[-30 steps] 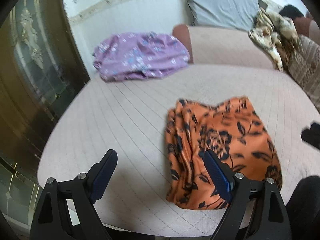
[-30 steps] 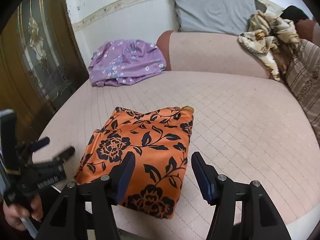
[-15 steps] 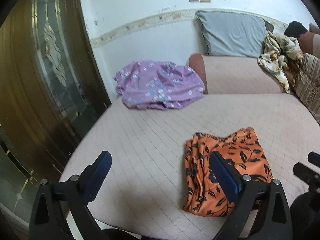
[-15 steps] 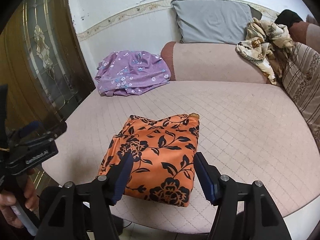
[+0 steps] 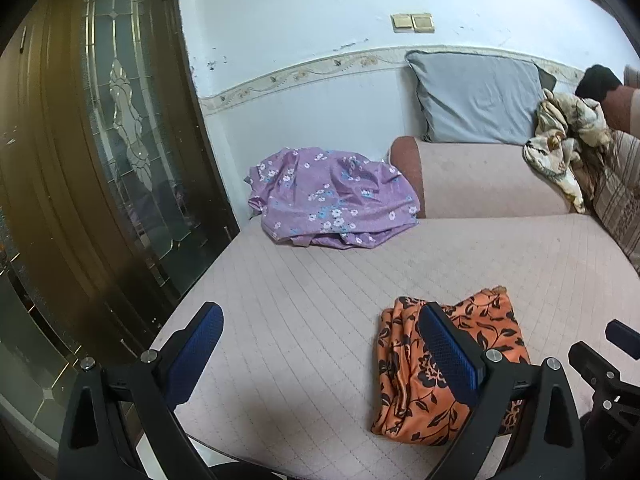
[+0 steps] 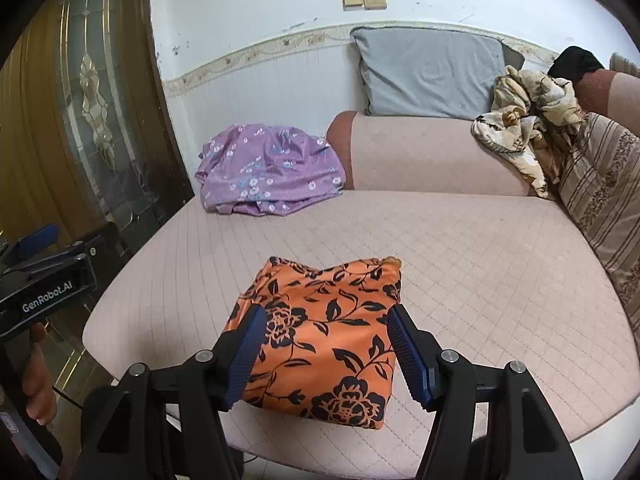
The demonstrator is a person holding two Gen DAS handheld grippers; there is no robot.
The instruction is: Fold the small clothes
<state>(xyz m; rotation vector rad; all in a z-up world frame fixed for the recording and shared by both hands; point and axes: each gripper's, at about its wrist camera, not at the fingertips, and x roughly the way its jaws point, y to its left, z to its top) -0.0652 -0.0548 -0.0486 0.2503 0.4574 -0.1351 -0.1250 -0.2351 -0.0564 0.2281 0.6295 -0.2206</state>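
Observation:
A folded orange cloth with black flowers (image 6: 320, 332) lies near the front edge of the pink quilted sofa seat (image 6: 480, 264); the left wrist view shows it too (image 5: 404, 364). My right gripper (image 6: 324, 344) hovers above the cloth, open, nothing between its blue pads. My left gripper (image 5: 320, 344) stands wide open above bare seat, left of the cloth, with nothing in it. A crumpled purple flowered garment (image 5: 332, 200) lies at the seat's far left corner (image 6: 268, 172).
A grey pillow (image 6: 428, 72) leans on the wall behind the sofa's backrest. A cream patterned cloth (image 6: 524, 120) is heaped at the right beside a striped cushion (image 6: 600, 184). A dark wooden door with glass (image 5: 112, 160) stands left of the sofa.
Both grippers have risen and drawn back from the orange cloth, which now looks smaller and lower in each view. The left jaws spread a little wider.

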